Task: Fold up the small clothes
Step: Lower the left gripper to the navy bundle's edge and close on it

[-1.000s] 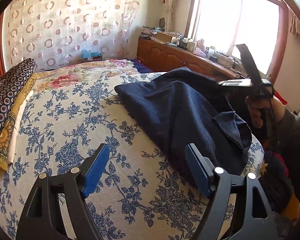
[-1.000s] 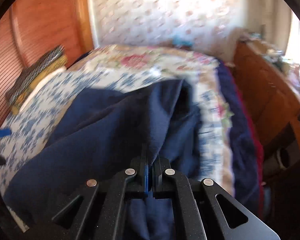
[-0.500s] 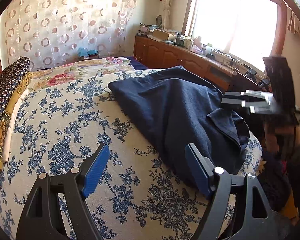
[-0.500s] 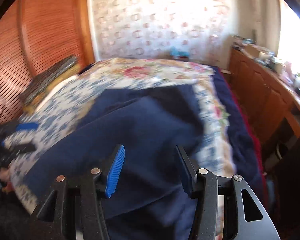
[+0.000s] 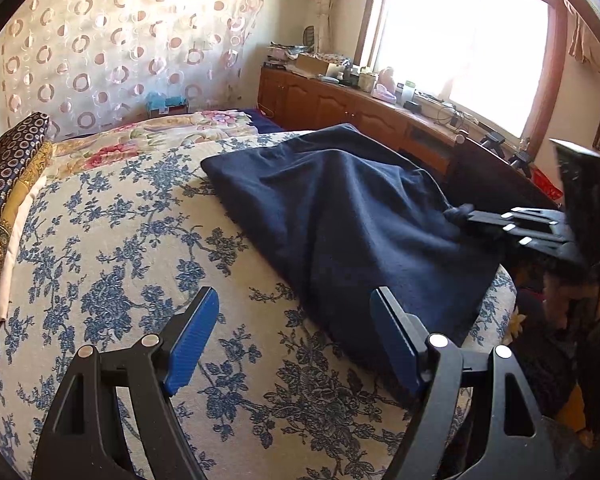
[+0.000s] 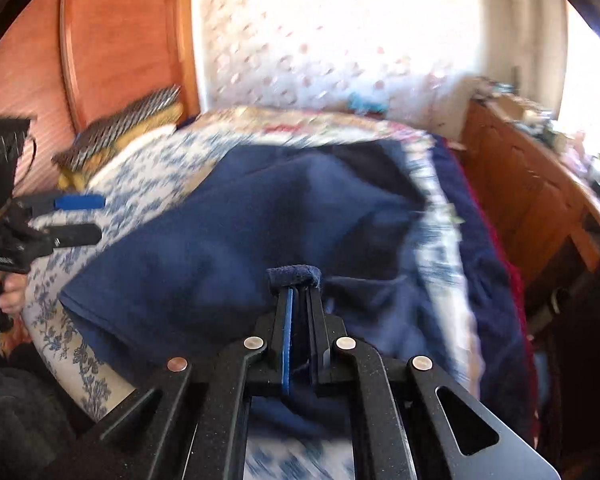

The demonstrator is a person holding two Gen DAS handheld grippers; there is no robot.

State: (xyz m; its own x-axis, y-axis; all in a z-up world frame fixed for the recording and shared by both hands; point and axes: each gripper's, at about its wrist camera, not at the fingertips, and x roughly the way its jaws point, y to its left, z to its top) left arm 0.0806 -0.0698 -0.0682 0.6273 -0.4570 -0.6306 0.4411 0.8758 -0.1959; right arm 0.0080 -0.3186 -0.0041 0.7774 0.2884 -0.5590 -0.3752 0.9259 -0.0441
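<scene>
From the left wrist view I am seeing my left tongs (image 5: 294, 340) hanging over the bed (image 5: 112, 248), angled downward, their blue pads (image 5: 192, 342) standing wide apart with only the blue-flowered bedspread between them — nothing is being gripped there. The left tongs are sitting just beside the near edge of the dark navy garment (image 5: 340, 216) without touching it. In the right wrist view these same left tongs (image 6: 82, 218) are showing at the far left, held level by a hand (image 6: 10, 294) wrapped around the handle, the jaws open over the bedspread.

The garment is lying spread across the right half of the bed, running from the middle toward the near right corner, rumpled into soft folds.

Further right, my right tongs (image 5: 458, 213) are coming in from the bed's right edge, pointing across toward the cloth and tipped slightly down. Their jaws are pressed together — clamped on a small bunched fold of the garment's edge. The right wrist view is confirming this: the right tongs (image 6: 296, 280) are pinching a rolled lip of navy fabric (image 6: 294, 274) at their tips, though the surroundings are blurring there. Beyond the bed, a wooden cabinet (image 5: 352, 104) is running under the bright window (image 5: 460, 36).
</scene>
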